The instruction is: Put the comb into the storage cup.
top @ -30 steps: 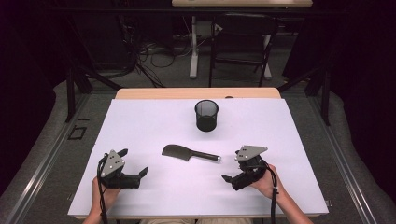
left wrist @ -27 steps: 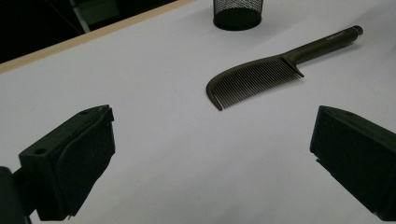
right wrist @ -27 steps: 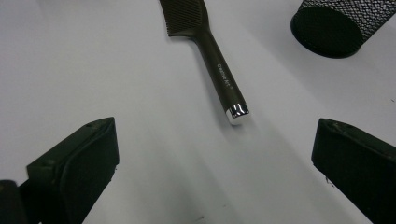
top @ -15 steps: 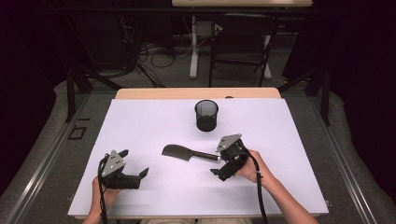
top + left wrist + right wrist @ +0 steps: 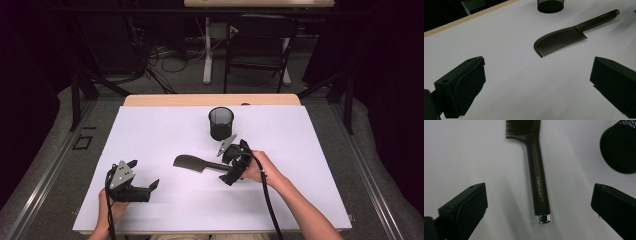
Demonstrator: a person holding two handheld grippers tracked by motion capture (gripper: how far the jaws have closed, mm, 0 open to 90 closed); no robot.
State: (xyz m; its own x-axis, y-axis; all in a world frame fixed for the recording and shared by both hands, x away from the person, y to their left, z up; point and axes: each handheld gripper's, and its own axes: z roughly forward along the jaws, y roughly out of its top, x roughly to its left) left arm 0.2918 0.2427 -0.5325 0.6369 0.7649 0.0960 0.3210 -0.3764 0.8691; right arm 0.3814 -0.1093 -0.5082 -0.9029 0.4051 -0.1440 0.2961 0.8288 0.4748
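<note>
The white counter (image 5: 165, 125) carries a black mesh cup (image 5: 221, 123) toward its far side and, nearer the person, a dark handled comb (image 5: 195, 163) lying flat at the middle, teeth toward the person. The right tool (image 5: 231, 165) hovers over the comb's handle end with its jaws spread wide to either side of the handle, touching nothing. The left tool (image 5: 145, 174) rests near the front left, jaws likewise wide and empty, well apart from the comb.
</note>
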